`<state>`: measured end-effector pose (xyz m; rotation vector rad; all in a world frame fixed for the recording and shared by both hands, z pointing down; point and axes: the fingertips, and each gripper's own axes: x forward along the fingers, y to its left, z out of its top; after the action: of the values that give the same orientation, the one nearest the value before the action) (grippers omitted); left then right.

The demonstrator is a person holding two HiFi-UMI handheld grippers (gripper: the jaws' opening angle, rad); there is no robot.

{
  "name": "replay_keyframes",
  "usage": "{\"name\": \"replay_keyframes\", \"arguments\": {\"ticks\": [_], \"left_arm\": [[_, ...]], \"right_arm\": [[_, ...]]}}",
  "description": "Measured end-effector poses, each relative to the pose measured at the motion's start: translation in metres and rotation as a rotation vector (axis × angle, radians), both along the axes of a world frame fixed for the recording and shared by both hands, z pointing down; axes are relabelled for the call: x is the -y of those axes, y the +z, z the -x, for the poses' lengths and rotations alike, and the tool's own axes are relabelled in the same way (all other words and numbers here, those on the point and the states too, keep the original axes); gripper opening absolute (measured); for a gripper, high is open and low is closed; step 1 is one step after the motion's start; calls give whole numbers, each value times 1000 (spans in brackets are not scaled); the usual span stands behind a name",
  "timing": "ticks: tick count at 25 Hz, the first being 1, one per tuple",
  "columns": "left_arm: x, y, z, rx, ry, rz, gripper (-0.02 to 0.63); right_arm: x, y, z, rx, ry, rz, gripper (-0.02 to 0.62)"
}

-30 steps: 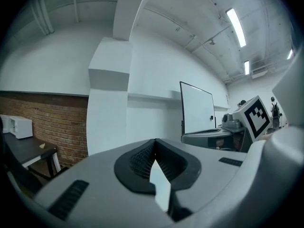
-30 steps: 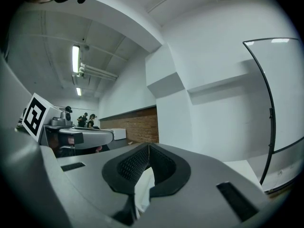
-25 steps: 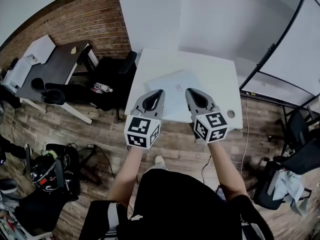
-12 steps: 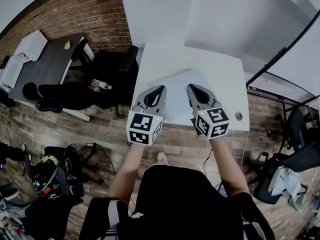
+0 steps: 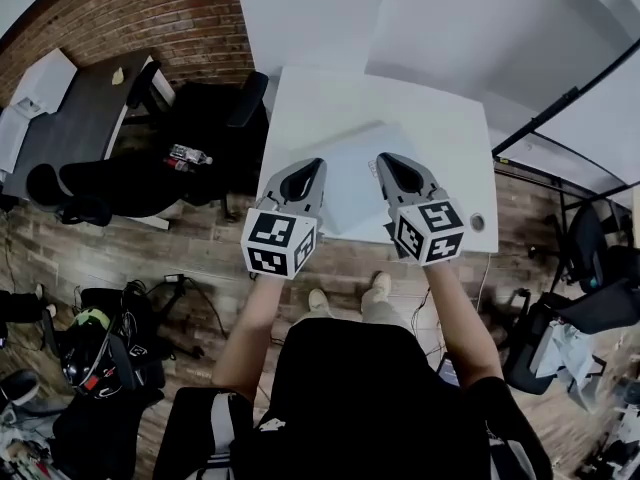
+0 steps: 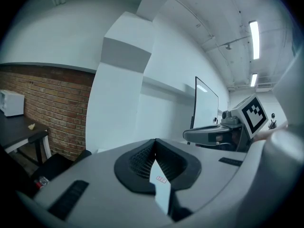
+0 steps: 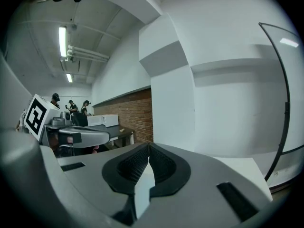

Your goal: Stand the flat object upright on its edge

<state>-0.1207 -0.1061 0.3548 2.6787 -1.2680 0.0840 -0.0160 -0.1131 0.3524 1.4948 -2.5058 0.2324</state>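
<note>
Head view: slab [image 5: 350, 183] flat near front edge of surface [image 5: 330, 98], under left gripper [image 5: 311, 164] and right gripper [image 5: 386, 158]. Risk of sliding off edge if shoved.

Left gripper view: shut, empty. No pinching slab edge unless opened.

Right gripper view: shut, empty. Thin slab, likely to topple once upright.

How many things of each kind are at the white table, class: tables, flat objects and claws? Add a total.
White table: 1
Flat object: 1
Claws: 2 (left claw, right claw)
Total: 4
</note>
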Motion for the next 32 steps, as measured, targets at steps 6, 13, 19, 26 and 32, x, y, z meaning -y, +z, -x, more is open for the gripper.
{"name": "replay_keyframes", "arguments": {"ticks": [6,13,19,26,32], "left_arm": [[14,7,-14,10,-34,6,14],[34,20,-39,5,-127,38,13],[48,40,-55,6,-216,84,13],[47,64,-63,-17,-350,132,14],[32,85,-51,-35,-471,166,14]], "right_arm": [[18,11,-15,1,-39,16,41],[47,26,-36,-6,-145,50,41],[74,49,-49,-19,-240,97,41],[89,85,-59,-75,-358,165,41],[93,121,-58,-122,-448,278,43]]}}
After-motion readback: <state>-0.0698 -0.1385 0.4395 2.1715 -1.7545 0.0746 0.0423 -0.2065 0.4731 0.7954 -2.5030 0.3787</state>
